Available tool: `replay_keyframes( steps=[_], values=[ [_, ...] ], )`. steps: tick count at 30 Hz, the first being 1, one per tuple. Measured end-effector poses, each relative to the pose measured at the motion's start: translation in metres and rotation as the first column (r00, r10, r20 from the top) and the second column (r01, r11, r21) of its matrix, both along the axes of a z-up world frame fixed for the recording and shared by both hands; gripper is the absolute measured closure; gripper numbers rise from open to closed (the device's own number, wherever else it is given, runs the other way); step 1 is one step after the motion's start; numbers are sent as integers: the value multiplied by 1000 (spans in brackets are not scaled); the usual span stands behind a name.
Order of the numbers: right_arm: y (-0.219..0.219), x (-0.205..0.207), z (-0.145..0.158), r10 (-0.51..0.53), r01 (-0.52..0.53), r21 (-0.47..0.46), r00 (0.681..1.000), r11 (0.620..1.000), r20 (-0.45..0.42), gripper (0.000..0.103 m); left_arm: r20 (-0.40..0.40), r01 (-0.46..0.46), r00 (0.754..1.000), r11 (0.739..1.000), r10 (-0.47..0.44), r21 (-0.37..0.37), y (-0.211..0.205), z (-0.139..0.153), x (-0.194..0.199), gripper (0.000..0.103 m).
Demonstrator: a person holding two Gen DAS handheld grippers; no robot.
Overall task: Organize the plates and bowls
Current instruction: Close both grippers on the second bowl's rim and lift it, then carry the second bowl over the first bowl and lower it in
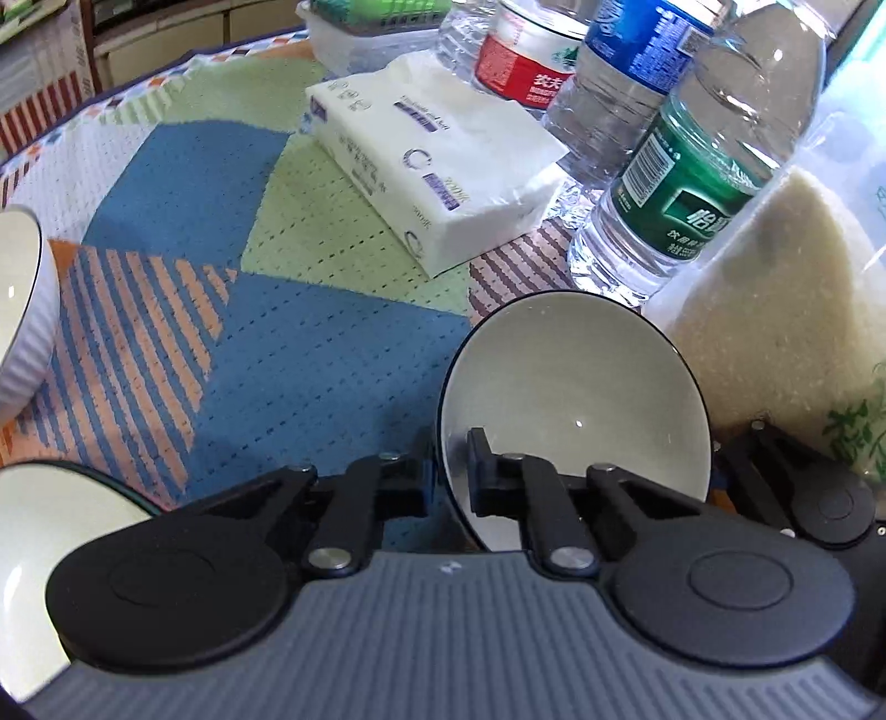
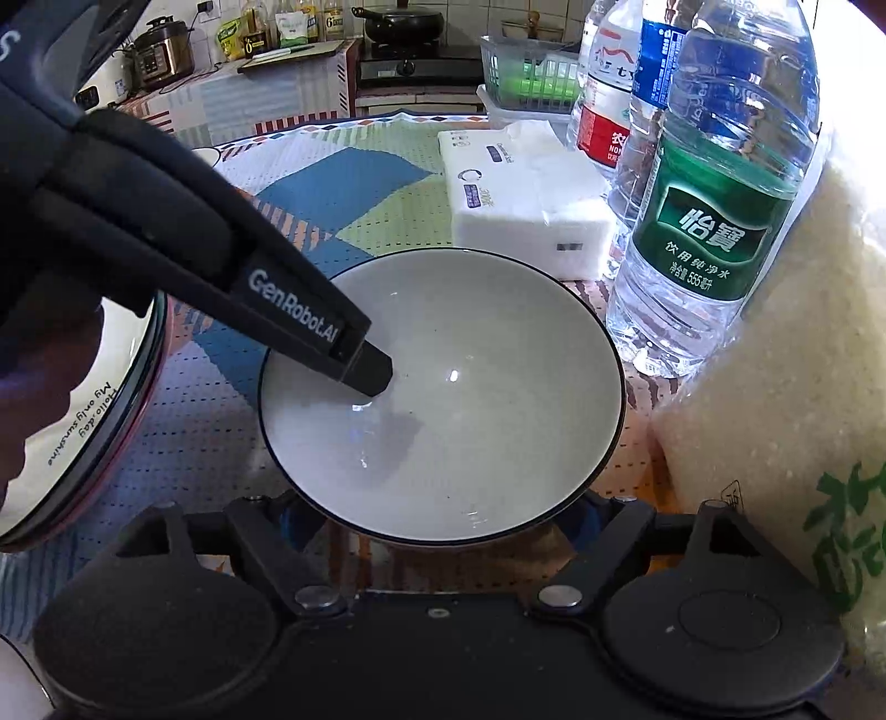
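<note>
Left wrist: left gripper pinches the near-left rim of the grey bowl, one finger inside, one outside; bowl sits on the patterned tablecloth by the rice bag & green-label bottle. Right wrist: right gripper jaws spread wide, bowl's near edge between them, contact unclear; plate at left.

tiled wall, kitchen counter, patterned tablecloth
</note>
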State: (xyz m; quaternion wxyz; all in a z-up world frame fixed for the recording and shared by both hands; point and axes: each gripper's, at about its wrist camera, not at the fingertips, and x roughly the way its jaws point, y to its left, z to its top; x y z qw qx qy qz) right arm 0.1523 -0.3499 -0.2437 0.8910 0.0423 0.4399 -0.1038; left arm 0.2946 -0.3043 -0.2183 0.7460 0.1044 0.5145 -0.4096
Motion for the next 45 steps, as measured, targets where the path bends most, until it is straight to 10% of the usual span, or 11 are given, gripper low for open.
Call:
replay_keyframes(
  steps=[29, 45],
  values=[
    [83, -10, 108, 276, -259, -128, 950, 957, 146, 17, 111, -122, 986, 991, 128, -56, 122, 123, -10, 91],
    [121, 84, 137, 457, -450, -76, 877, 890, 150, 17, 149, -296, 944, 955, 293, -1, 177, 143, 67, 90]
  ],
)
